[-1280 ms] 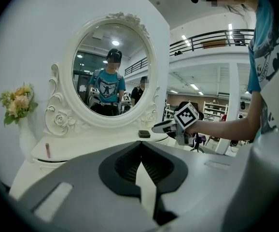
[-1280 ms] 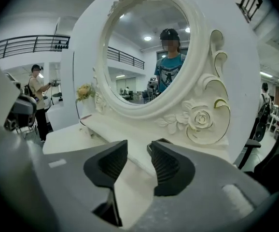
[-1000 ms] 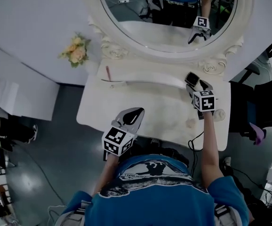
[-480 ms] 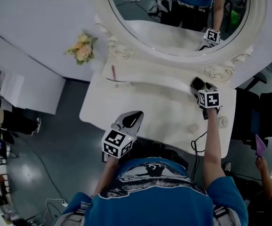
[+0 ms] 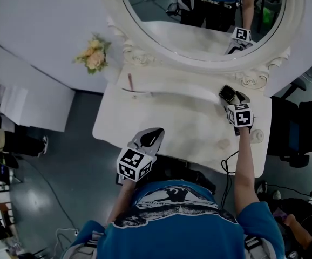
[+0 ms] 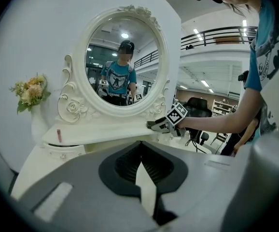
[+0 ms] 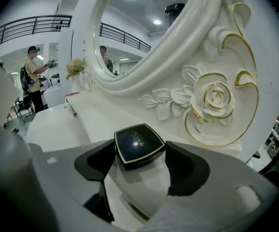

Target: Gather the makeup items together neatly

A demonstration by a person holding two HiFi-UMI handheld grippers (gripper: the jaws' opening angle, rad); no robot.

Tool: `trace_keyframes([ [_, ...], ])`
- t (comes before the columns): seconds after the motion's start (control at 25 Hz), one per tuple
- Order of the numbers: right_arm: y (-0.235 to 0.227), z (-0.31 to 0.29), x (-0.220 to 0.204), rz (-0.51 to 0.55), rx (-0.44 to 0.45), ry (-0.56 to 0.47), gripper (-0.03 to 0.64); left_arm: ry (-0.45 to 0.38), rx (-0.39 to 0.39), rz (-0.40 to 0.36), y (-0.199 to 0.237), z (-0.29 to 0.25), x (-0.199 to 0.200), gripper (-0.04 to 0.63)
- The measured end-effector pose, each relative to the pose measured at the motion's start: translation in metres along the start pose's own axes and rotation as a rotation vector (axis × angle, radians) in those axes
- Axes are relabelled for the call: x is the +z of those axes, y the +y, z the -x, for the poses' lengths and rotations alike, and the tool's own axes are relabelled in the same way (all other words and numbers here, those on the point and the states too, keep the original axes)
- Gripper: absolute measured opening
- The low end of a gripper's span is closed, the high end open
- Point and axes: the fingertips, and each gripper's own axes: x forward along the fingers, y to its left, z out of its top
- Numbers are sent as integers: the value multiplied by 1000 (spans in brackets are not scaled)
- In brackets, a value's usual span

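A black square compact (image 7: 139, 145) rests at the right end of the dressing table's raised shelf (image 5: 167, 92), under the mirror's rose carving. My right gripper (image 7: 140, 159) has just been closing, and both pads now lie against the compact's sides; in the head view the right gripper (image 5: 235, 97) sits behind the compact (image 5: 227, 93). A pink lipstick (image 5: 129, 81) stands at the shelf's left end, also visible from the left gripper view as the lipstick (image 6: 59, 135). My left gripper (image 5: 155, 135) is shut and empty above the table's front edge, jaws meeting in the left gripper view (image 6: 140, 151).
An oval mirror (image 5: 199, 15) in a carved white frame rises behind the shelf. A flower bouquet (image 5: 94, 55) stands left of the table. Two small pale round items (image 5: 224, 143) (image 5: 257, 136) lie on the tabletop (image 5: 188, 128) at right. A black chair (image 5: 296, 134) stands right.
The right gripper has settled slightly lower around the compact. The left gripper has stayed where it was. The head camera has shifted a little.
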Motion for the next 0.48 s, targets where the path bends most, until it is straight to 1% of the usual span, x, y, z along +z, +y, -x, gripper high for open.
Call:
trace_keyframes([
  [0.08,2,4,-3,-11,-10,-6,328,0,-2,-2,2,4,-1,11],
  [0.2,19,10,-6,-65,16,-12,328,-4,14,15,14,13,-4,11],
  [0.28,38,12,-6,-74,42,-14,328,-6,26,28,24,19,-6,11],
  [0.48,96,20,1,-62,120,-29,328,-23,28,32,38,28,-3,11],
])
